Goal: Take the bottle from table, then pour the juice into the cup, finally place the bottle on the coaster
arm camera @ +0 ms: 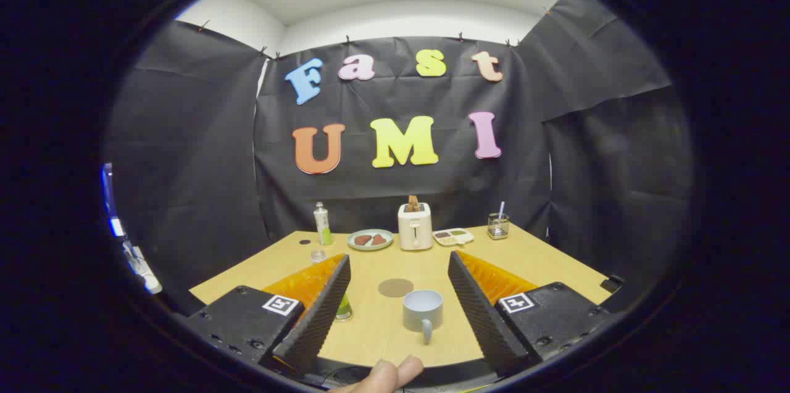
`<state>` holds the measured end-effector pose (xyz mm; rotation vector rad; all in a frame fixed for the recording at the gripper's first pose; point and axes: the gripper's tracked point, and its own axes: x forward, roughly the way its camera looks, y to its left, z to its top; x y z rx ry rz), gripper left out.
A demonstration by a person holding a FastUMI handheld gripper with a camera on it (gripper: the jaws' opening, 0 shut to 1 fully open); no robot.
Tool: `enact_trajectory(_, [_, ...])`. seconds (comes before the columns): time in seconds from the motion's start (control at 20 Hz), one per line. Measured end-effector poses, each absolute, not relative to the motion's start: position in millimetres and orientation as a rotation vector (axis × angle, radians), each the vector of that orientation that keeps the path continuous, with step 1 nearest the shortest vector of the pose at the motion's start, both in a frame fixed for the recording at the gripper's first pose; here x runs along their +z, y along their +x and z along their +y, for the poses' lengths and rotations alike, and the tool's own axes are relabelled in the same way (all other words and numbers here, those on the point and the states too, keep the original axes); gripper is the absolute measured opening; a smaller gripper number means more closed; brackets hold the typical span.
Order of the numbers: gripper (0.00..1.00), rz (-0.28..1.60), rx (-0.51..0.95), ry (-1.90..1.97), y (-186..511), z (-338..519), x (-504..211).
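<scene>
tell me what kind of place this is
Likely a staged recording booth set up as a breakfast table: black cloth walls around a wooden table with a toaster, a cup and the open gripper.

Cup and coaster stand between the spread tool fingers.

upright green-juice bottle behind left finger, grey cup before round coaster
</scene>
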<state>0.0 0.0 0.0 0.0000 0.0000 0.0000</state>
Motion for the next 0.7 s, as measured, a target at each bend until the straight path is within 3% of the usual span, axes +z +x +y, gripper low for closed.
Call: enact_trajectory(0.7, [1.0, -0.07, -0.03, -0.041, -21, 7, 17])
